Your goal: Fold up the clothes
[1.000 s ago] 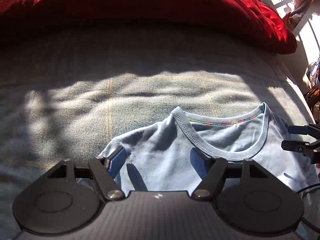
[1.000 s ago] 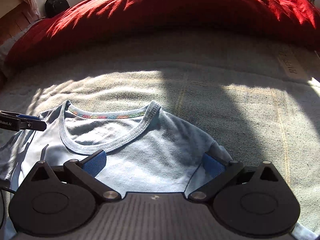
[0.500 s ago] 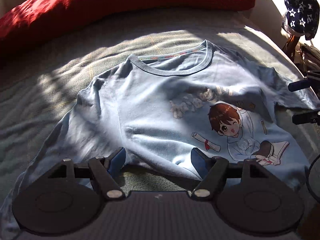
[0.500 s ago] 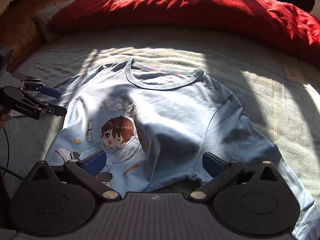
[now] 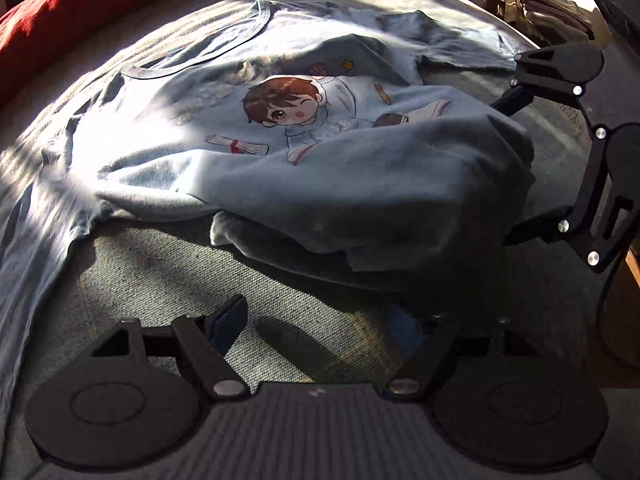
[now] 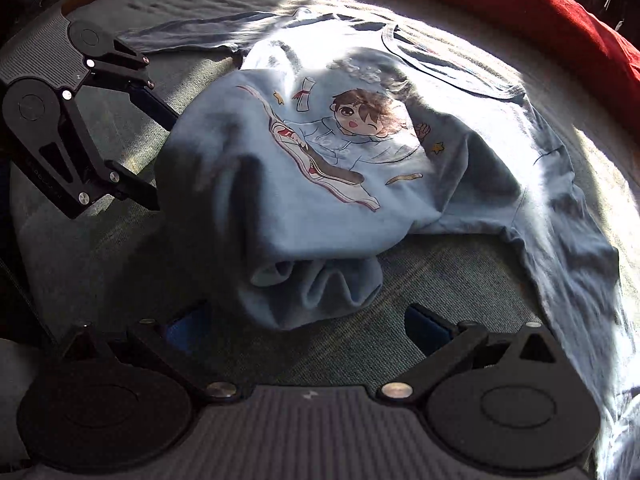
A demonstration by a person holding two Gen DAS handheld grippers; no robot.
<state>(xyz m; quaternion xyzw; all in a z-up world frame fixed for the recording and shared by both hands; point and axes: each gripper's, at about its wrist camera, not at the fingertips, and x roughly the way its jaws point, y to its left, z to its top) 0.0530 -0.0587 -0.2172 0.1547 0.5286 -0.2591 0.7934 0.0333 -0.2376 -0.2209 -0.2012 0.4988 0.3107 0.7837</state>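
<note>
A light blue long-sleeved shirt with a cartoon child print lies face up on a grey-green bed cover. Its lower part is bunched into a rumpled heap over the print. My left gripper is open just short of the hem, only bed cover between its fingers. My right gripper is open too, the bunched hem right in front of it. Each wrist view shows the other gripper side-on at the shirt's edge: the right gripper, the left gripper, both with jaws spread wide.
A red duvet lies along the far side of the bed beyond the collar. One sleeve trails toward the near right. Folded fabric sits past the bed's right edge, where wood shows.
Both grippers have pulled back from the collar to the hem end of the shirt. The lower part, flat half a second ago, now lies bunched up. Both grippers stay open.
</note>
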